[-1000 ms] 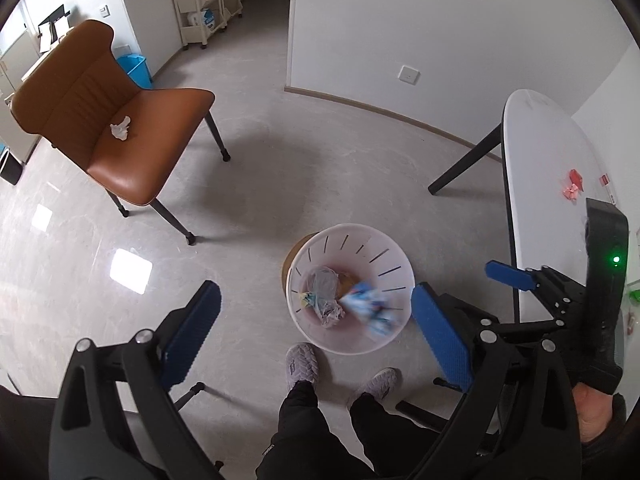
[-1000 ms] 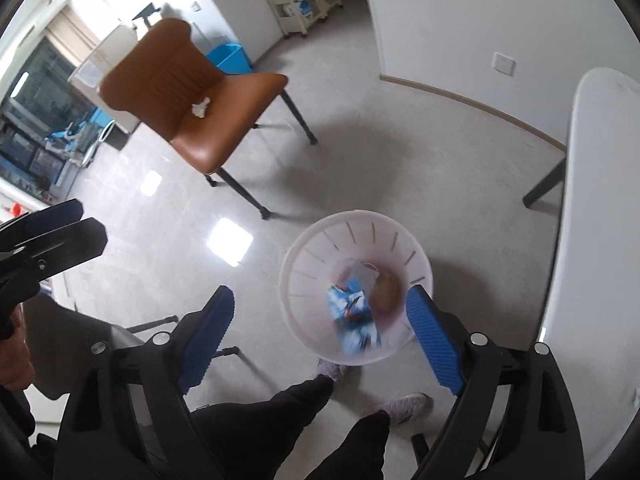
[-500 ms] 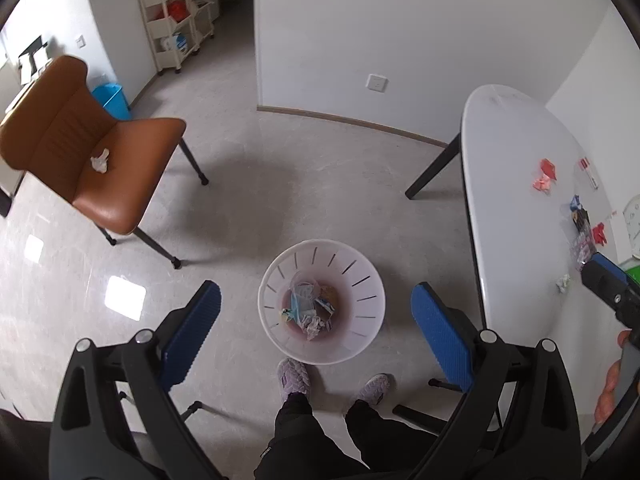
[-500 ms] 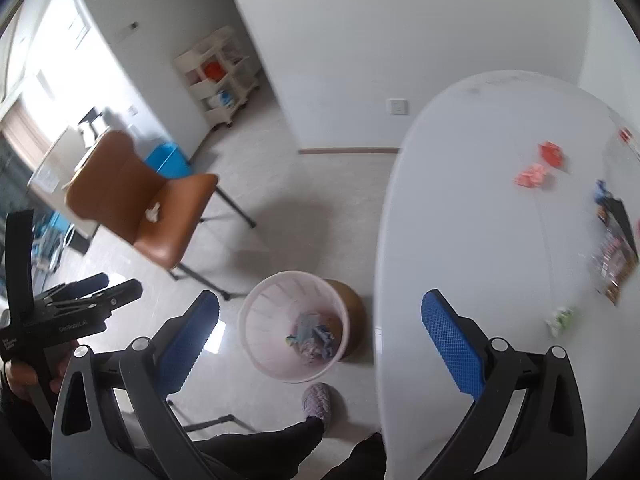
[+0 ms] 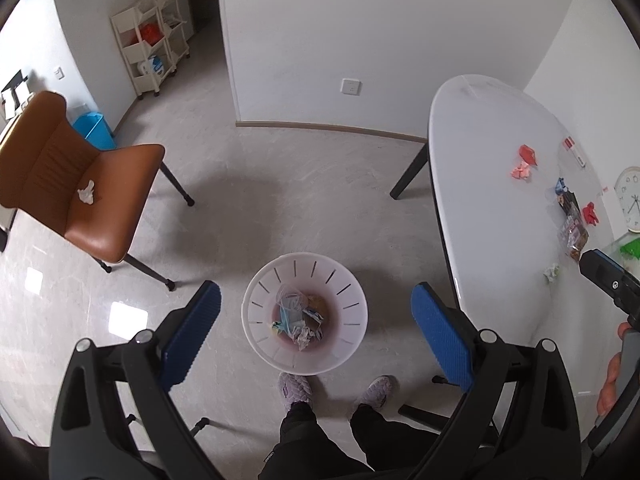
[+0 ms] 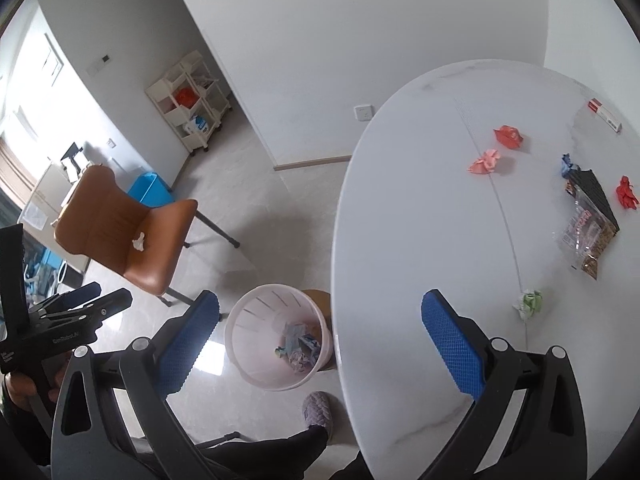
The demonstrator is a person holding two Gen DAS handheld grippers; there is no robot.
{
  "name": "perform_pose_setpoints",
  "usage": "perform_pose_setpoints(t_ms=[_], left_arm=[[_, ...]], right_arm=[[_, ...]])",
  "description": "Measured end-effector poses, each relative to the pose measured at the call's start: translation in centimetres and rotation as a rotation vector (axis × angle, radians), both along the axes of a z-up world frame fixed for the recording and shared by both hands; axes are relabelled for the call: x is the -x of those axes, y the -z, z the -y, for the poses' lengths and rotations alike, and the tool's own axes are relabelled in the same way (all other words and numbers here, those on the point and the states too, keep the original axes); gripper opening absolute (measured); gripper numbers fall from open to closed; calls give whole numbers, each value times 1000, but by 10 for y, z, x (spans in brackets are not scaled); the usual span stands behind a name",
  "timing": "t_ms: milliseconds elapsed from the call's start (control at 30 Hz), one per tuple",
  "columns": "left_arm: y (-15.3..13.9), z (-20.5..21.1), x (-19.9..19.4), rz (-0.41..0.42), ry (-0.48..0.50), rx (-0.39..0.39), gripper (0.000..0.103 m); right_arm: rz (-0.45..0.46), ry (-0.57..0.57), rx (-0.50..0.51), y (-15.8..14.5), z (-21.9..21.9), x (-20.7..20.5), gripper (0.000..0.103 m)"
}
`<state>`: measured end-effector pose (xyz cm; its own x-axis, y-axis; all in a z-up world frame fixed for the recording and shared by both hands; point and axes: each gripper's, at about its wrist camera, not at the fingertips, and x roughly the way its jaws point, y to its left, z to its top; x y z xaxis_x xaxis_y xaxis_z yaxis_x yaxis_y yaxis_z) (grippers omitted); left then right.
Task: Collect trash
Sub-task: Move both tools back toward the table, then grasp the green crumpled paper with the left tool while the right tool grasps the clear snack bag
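A pale slotted trash bin stands on the floor by the person's feet, with several wrappers lying in it. My left gripper hangs open and empty above the bin. My right gripper is open and empty over the near edge of the white oval table. On the table lie a green-white paper ball, a clear snack bag, red wrappers and a pink one. A crumpled tissue sits on the brown chair.
The person's slippers stand just behind the bin. A blue bin and a cream shelf cart stand by the far wall. A clock lies at the table's right end. A black table leg slants to the floor.
A blue wrapper that was dropping from the right gripper now lies in the bin. The right gripper swung up and right, from over the bin to the table. The left gripper rose.
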<state>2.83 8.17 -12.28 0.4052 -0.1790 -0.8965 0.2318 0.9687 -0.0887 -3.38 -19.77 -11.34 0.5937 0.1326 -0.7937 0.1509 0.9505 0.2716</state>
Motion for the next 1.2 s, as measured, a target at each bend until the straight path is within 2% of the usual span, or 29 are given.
perform_pose_setpoints(t_ms=[133,233,400,633,833,933,1100,1200], left_arm=[[-1,18,-1,6,37,-23,92],[-2,45,0,14,107,-24,92],[-2,112,9,23,277,-10,92],[4,221,37,-10,536,65,92],[37,319,64,-14,724,24,92],[55,357,68,-32,758,6,92],[90,408,67,-63,789,-48,81],[109,427,63,-99,793,-66,67]], right_arm=[[26,65,15,-2,18,20,100],[18,126,46,1,38,43,100],[-21,248,91,12,80,89,100],[-50,428,70,27,142,147,100],[-62,505,52,37,189,165,100],[-70,518,42,47,214,166,100],[-78,530,19,66,253,161,101],[-83,541,17,76,270,155,101]])
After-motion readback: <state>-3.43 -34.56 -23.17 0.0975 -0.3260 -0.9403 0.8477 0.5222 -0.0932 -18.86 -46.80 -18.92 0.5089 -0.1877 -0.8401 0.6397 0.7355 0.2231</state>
